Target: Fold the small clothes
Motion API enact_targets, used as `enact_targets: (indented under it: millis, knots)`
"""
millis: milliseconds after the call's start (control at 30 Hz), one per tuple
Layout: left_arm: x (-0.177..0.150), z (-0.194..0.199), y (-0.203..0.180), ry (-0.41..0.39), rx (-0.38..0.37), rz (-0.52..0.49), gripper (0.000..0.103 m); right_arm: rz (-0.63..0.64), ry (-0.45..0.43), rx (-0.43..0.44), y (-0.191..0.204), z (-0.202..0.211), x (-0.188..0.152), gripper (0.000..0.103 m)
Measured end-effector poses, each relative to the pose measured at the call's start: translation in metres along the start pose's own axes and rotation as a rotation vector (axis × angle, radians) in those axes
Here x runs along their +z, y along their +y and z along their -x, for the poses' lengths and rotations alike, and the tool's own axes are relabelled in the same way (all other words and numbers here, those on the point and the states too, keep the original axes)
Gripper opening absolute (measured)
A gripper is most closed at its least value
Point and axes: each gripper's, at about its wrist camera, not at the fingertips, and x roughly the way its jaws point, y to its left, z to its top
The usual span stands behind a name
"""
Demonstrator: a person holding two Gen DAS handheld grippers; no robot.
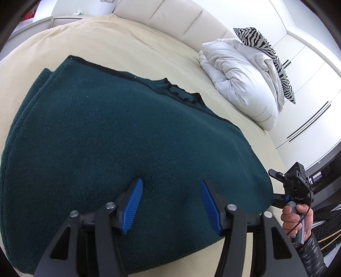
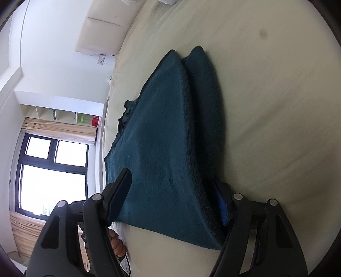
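A dark green knit garment (image 1: 102, 136) lies folded in layers on the cream bed sheet (image 1: 136, 51). My left gripper (image 1: 170, 187) is open, its blue pads (image 1: 132, 211) hovering over the garment's near part and holding nothing. In the right wrist view the same garment (image 2: 162, 136) runs away from the camera, and my right gripper (image 2: 172, 189) straddles its near folded edge, one finger (image 2: 119, 191) above and the other half hidden under the layers. The jaws stand wide apart around the cloth. The right gripper also shows at the right edge of the left wrist view (image 1: 296, 187), held in a hand.
A rumpled white duvet (image 1: 238, 76) and a zebra-print pillow (image 1: 266, 55) lie at the head of the bed against the padded headboard (image 1: 174, 19). White wardrobe doors (image 1: 307, 81) stand to the right. A window (image 2: 53, 174) and shelves (image 2: 64, 115) are on the far side.
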Motion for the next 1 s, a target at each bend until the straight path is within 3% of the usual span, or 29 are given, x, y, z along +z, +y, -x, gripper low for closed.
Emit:
enact_targets:
  millis: [133, 167, 200, 267, 333, 467, 633, 833, 933, 1000]
  knots:
    - [0.001, -0.001, 0.0, 0.002, -0.004, 0.007, 0.059, -0.028, -0.028, -0.016, 0.003, -0.005, -0.001, 0.068]
    - [0.001, -0.001, 0.001, 0.003, -0.006, 0.008, 0.059, -0.019, -0.035, -0.032, 0.006, -0.006, -0.002, 0.063]
    - [0.001, 0.0, 0.001, 0.004, -0.011, 0.012, 0.059, -0.004, -0.037, -0.059, 0.011, -0.008, -0.004, 0.058]
    - [0.001, 0.001, 0.003, 0.007, -0.02, 0.02, 0.059, 0.001, -0.037, -0.111, 0.013, -0.013, -0.005, 0.031]
    - [0.002, 0.001, 0.004, 0.01, -0.03, 0.027, 0.059, -0.014, -0.055, -0.14, 0.009, -0.013, -0.005, 0.02]
    - [0.003, 0.0, 0.006, 0.008, -0.042, 0.037, 0.058, -0.016, -0.09, -0.165, 0.006, -0.009, -0.007, 0.017]
    - [0.007, 0.003, 0.009, 0.012, -0.077, 0.069, 0.059, 0.062, -0.117, -0.303, 0.032, -0.014, -0.01, 0.016]
    - [0.014, 0.021, 0.027, -0.015, -0.167, 0.172, 0.059, 0.264, -0.167, -0.534, 0.106, -0.034, -0.02, 0.015]
    - [0.024, 0.039, 0.043, -0.067, -0.217, 0.227, 0.062, 0.513, -0.177, -0.637, 0.18, -0.068, -0.041, 0.015]
    - [0.03, 0.05, 0.059, -0.097, -0.256, 0.28, 0.069, 0.71, -0.15, -0.652, 0.223, -0.092, -0.068, 0.015]
